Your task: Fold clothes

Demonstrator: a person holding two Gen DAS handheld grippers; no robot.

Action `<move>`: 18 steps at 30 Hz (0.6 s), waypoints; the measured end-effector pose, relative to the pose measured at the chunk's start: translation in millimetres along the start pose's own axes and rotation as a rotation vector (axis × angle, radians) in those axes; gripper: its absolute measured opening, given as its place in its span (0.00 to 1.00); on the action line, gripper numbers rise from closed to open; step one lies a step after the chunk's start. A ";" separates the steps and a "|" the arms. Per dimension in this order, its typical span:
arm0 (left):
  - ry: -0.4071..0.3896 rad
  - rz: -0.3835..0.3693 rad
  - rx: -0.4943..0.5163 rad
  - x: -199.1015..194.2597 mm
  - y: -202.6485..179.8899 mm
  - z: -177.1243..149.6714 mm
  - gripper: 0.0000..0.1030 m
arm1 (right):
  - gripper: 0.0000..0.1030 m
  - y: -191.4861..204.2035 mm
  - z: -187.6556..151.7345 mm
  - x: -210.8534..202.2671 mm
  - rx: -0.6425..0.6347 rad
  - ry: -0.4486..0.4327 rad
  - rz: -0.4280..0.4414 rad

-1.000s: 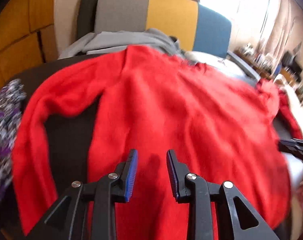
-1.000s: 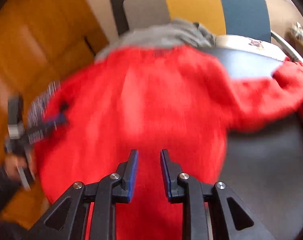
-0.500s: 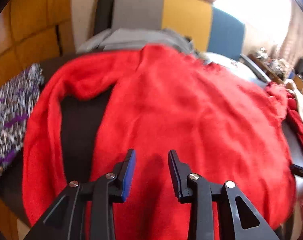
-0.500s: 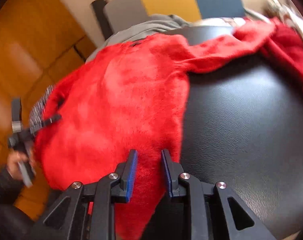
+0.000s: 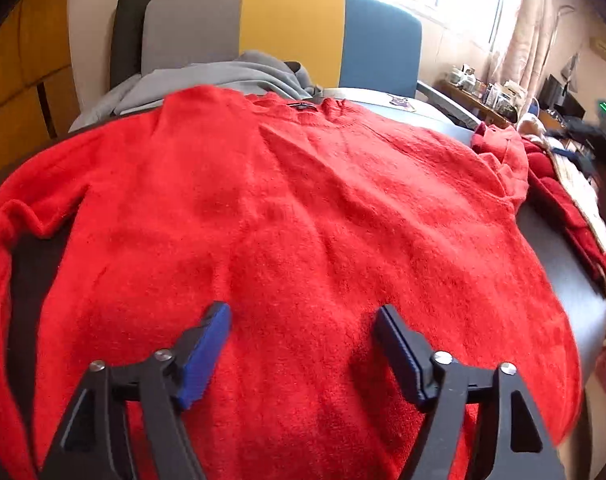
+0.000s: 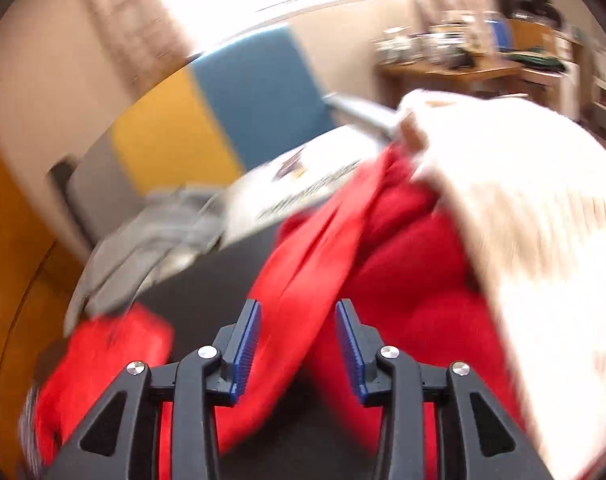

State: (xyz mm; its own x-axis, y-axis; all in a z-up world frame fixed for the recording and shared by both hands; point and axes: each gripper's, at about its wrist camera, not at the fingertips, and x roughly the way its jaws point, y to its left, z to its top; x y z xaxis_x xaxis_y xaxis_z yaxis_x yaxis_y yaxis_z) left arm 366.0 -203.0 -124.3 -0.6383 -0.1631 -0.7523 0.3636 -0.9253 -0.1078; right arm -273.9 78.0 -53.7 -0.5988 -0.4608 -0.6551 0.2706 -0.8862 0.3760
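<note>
While the left tool (image 5: 303, 344) hovers agape above the red sweater (image 5: 295, 216), the right tool (image 6: 297, 338) (also agape) straddles its sleeve (image 6: 303, 276).

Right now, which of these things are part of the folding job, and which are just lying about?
Job: red sweater, left gripper, right gripper, both open.
Lying about: grey garment, striped sofa, cream knit, cluttered desk.

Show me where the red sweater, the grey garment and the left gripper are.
red sweater (image 5: 303, 200): left wrist view, chest.
grey garment (image 5: 223, 76): left wrist view, folds.
left gripper (image 5: 303, 348): left wrist view, between fingertips.
</note>
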 end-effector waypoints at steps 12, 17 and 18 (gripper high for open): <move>0.003 -0.029 0.048 11.1 -9.7 1.6 0.96 | 0.39 -37.0 63.0 93.6 0.094 0.053 -0.144; -0.002 -0.033 0.050 11.7 -11.5 1.1 0.99 | 0.08 -26.8 66.5 93.4 0.009 0.086 -0.190; -0.003 -0.035 0.049 11.7 -11.2 1.1 0.99 | 0.07 -23.8 66.9 86.2 0.009 0.076 -0.174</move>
State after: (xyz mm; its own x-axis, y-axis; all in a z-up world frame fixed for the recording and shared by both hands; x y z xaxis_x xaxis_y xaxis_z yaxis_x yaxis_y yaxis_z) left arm 353.8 -194.9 -131.2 -0.6523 -0.1317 -0.7464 0.3075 -0.9461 -0.1017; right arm -382.4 62.6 -75.3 -0.5773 -0.3032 -0.7581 0.1607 -0.9525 0.2586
